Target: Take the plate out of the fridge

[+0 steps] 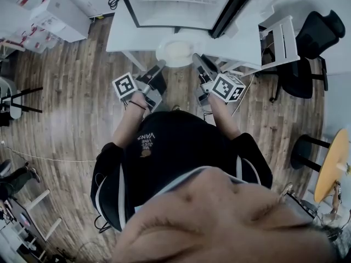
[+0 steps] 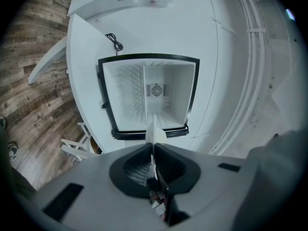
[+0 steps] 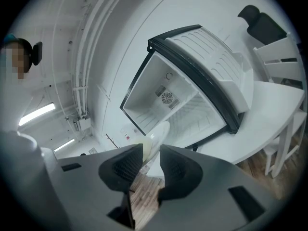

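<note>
Now the fridge (image 1: 174,3) is standing open, and the plate (image 1: 175,52) is hanging in front of it, the left gripper (image 1: 160,67) and right gripper (image 1: 197,60) each clamping an opposite rim. Drawing both back level and together is looking wisest.

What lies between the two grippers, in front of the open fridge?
The white plate lies there, gripped at its rim by the left gripper and the right gripper. The head view shows this.

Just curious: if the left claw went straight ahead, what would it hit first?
Past the plate it grips, the left claw points into the open fridge, so it would probably meet the back wall first; depth is unclear.
</note>
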The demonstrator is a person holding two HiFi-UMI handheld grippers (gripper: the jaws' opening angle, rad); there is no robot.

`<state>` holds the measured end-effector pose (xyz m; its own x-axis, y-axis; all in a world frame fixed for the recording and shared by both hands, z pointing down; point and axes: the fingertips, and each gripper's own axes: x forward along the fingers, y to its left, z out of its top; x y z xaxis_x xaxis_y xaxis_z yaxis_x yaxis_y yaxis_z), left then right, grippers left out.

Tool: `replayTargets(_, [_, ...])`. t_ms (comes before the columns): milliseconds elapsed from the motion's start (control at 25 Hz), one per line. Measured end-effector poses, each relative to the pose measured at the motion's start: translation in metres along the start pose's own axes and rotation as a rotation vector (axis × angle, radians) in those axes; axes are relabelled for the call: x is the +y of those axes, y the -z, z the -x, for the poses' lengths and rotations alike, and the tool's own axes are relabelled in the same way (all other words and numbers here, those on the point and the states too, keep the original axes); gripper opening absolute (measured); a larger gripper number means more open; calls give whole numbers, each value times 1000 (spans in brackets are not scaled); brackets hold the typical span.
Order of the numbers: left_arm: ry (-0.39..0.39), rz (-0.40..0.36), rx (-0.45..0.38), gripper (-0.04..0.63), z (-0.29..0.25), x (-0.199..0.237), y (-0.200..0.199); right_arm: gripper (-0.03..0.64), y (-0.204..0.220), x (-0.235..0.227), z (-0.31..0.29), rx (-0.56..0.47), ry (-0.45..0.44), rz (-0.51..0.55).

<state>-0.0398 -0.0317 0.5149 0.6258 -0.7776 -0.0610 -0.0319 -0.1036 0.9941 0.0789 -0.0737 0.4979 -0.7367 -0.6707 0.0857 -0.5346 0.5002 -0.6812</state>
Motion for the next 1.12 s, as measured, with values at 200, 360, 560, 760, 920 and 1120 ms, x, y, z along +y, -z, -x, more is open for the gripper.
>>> replayTargets(200, [-2,13,16,32,-1,-1,-9,117,-2,3,-7,-13,15,-5])
replayTargets(360, [3,3,41,32,11,-5,-6,117,8,14,1,-35,28,-10])
replayTargets(560, [4,6,69,32,24,-7,-7,117,17,24,3,-59,51,-19])
replayTargets(760, [1,9,90,32,35,-7,-6,117,26,32,8,-73,70,-22])
replayTargets(920, [1,14,105,32,43,-7,-4,117,33,38,12,-82,81,-26])
replayTargets(1120, [0,18,124,32,45,-7,-4,117,36,40,15,-96,96,-32])
